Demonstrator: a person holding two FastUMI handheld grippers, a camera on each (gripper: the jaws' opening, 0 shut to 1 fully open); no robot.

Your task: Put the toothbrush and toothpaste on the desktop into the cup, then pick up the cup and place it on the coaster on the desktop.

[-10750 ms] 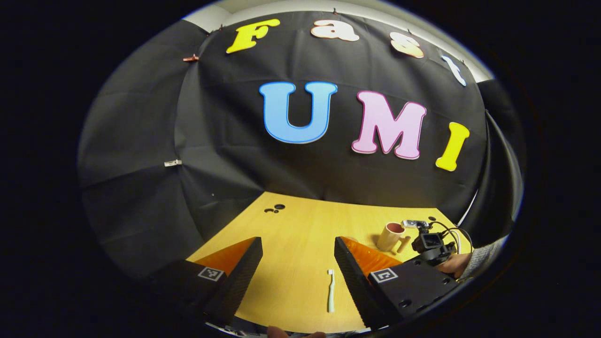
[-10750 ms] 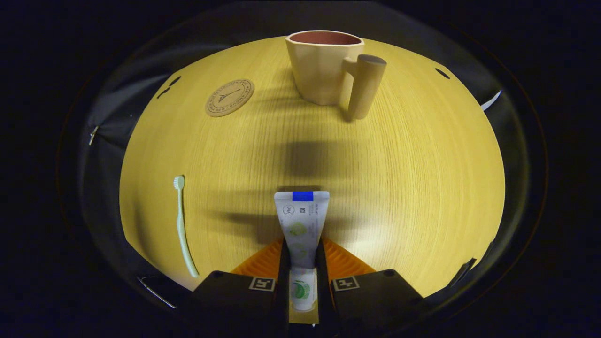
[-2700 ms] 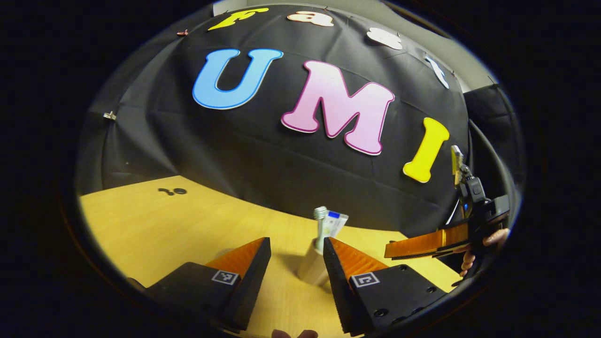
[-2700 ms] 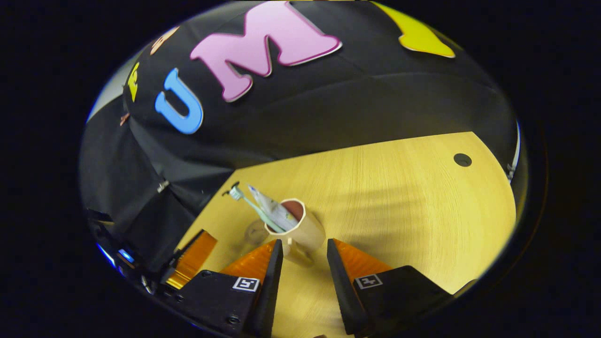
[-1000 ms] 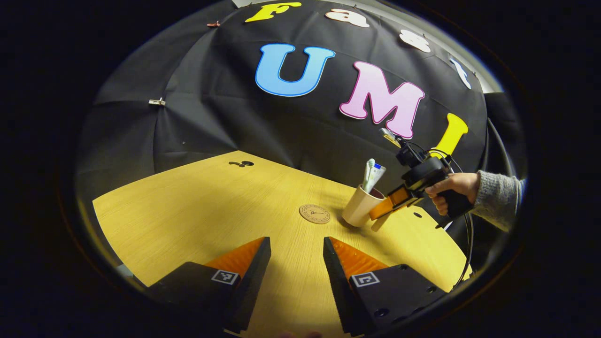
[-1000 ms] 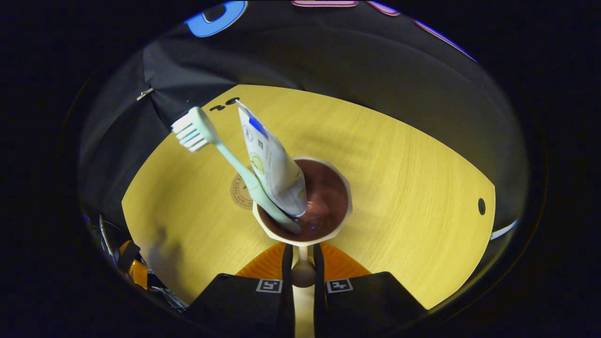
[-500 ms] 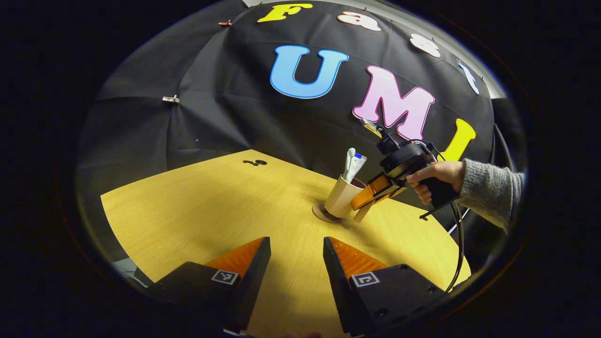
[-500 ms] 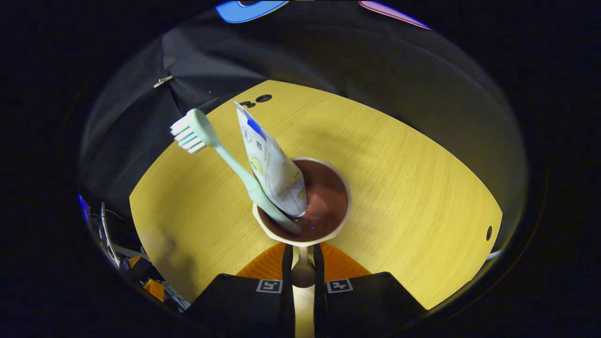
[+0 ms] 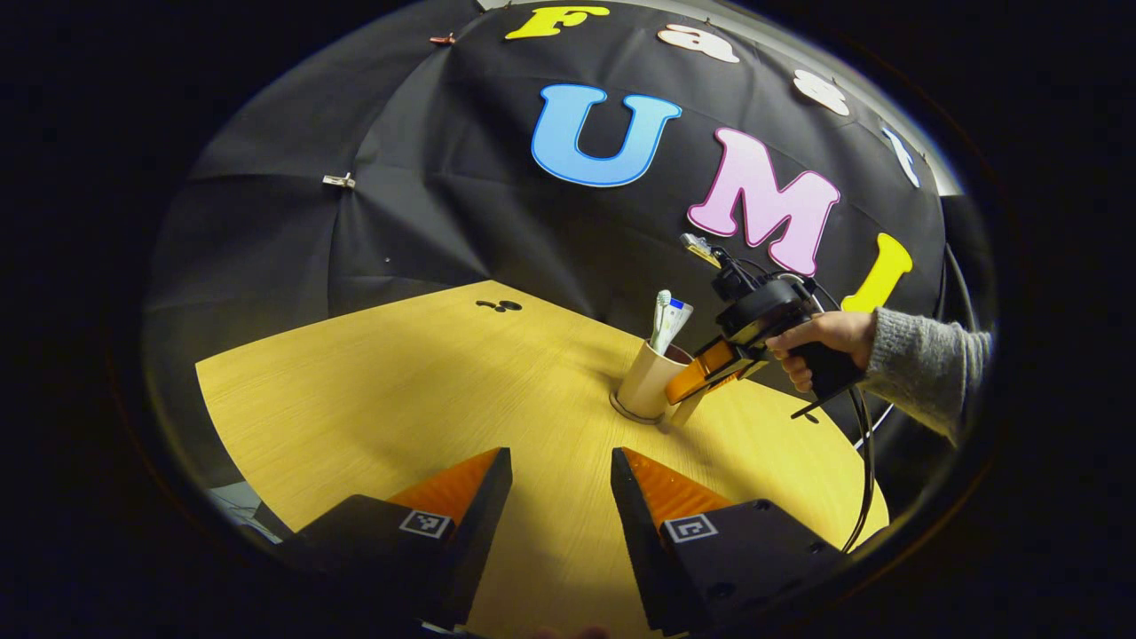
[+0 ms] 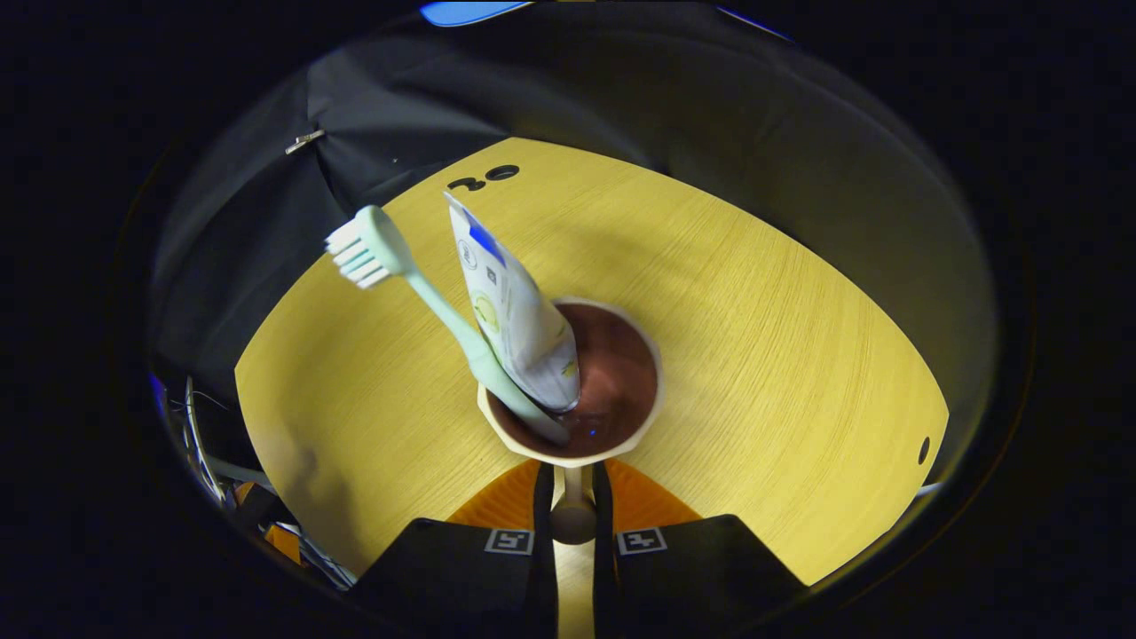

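While the cup rests over the coaster, the desk (image 9: 373, 390) carries the whole set. The cup (image 9: 646, 383) stands upright near the desk's far edge, and a dark rim of the coaster (image 9: 621, 412) shows under its base. The toothpaste (image 10: 515, 311) and the toothbrush (image 10: 426, 302) lean together inside the cup. The right gripper (image 10: 573, 519) is clamped on the cup handle (image 10: 573, 516), with both fingers pressed against it. The left gripper (image 9: 557, 524) hangs low over the near side of the desk, its fingers apart and holding nothing.

To finish the step well, judge that the base sits flat and centred on the coaster. Then part the fingers slowly and draw the right gripper straight back along the handle. A sideways pull could tip the cup, which looks top-heavy with its leaning contents.

Compared with half a second ago, the cup sits lower and covers more of the coaster. One second ago it stood beside the coaster.
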